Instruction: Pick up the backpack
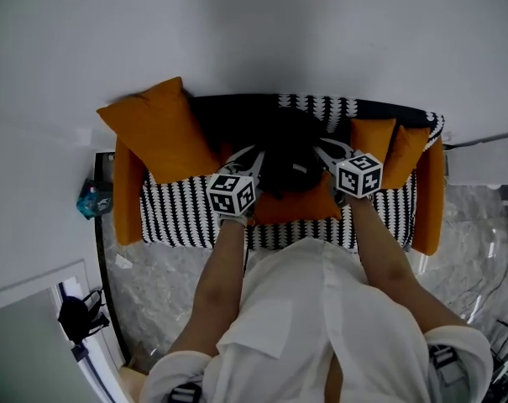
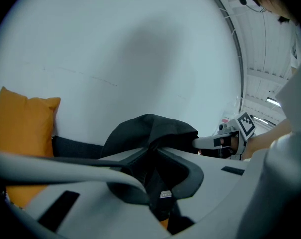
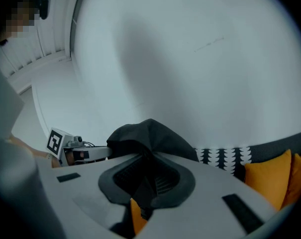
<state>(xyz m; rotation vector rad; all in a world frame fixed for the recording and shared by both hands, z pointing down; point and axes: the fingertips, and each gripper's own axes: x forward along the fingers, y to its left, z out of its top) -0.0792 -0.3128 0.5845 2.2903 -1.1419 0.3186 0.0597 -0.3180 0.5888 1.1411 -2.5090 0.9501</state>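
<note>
Left claw (image 2: pixel 156 156) is narrow, its pads pinched on a fold of black fabric. Right claw (image 3: pixel 146 169) is the same, nearly closed with black fabric clamped between its pads. Both are holding the backpack (image 1: pixel 285 154), one on each side of its top. The bag bunches up just ahead of each claw's tips and hangs between the two, with each claw visible across the bag in the other's view.

Whether the bag's bottom is off the seat cannot be told, since its dark bulk hides that in the head view. The step in hand is judged to be the lift, with the grip already made.

To do it well:
- Keep both claws clamped, because the fabric is soft and a thin fold can slide out of the pads.
- Raise both claws together and level, so the bag does not swing or tip to one side.
- Hold the gap between the claws steady. Pulling them apart loads the pinch, and bringing them together lets the bag sag.
- Go straight up before bringing it back toward the person.

Just below and behind the claws lies a small orange cushion (image 1: pixel 294 206), which a dangling strap could drag. Under that is the striped sofa (image 1: pixel 182 221). A big orange cushion (image 1: pixel 161 128) sits out beyond the left claw, and two more lie beyond the right claw. The plain white wall (image 2: pixel 130 59) ahead of the claws is well apart from them.
</note>
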